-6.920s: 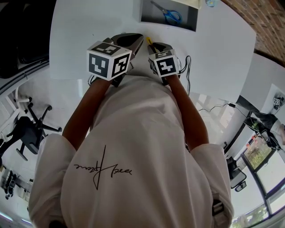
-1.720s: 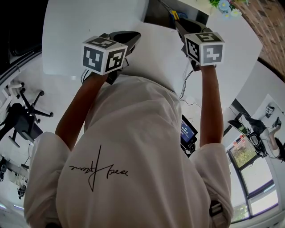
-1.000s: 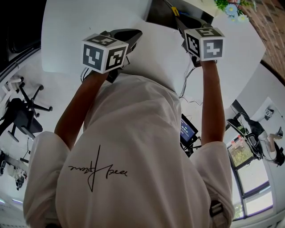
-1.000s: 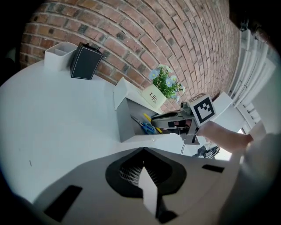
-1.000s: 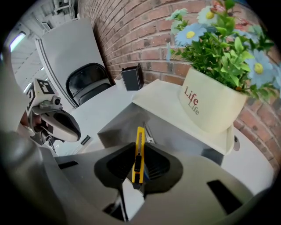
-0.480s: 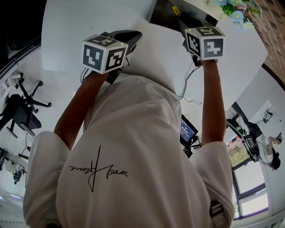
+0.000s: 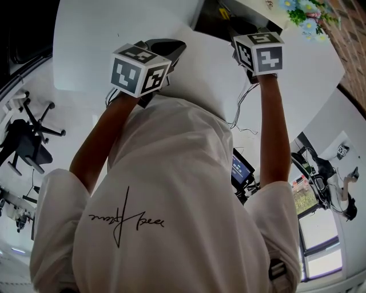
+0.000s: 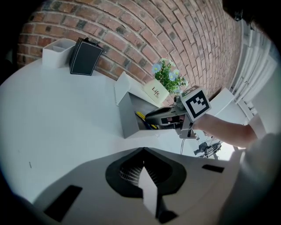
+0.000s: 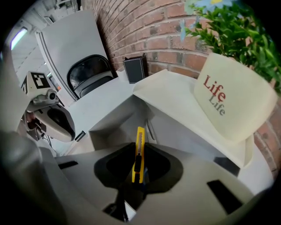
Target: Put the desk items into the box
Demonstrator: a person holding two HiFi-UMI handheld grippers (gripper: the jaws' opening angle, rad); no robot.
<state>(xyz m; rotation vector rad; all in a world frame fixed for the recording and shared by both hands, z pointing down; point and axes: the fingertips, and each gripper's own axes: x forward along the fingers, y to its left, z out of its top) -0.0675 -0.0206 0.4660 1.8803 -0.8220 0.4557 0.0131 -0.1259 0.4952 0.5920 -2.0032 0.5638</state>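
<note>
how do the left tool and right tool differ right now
The left tool is shut with nothing in it; the right tool is shut on a yellow utility knife. The left tool is over bare white table, short of the box; the right tool is at the open grey box, knife pointing into it. Each carries a marker cube.

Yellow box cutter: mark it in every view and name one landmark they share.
Head view: yellow box cutter at the top edge, right of centre.
Left gripper view: near centre, inside the grey box.
Right gripper view: low centre, between the jaws, pointing into the box.
Shared landmark: the grey box, at the head view's top and mid-left in the right gripper view.
</note>
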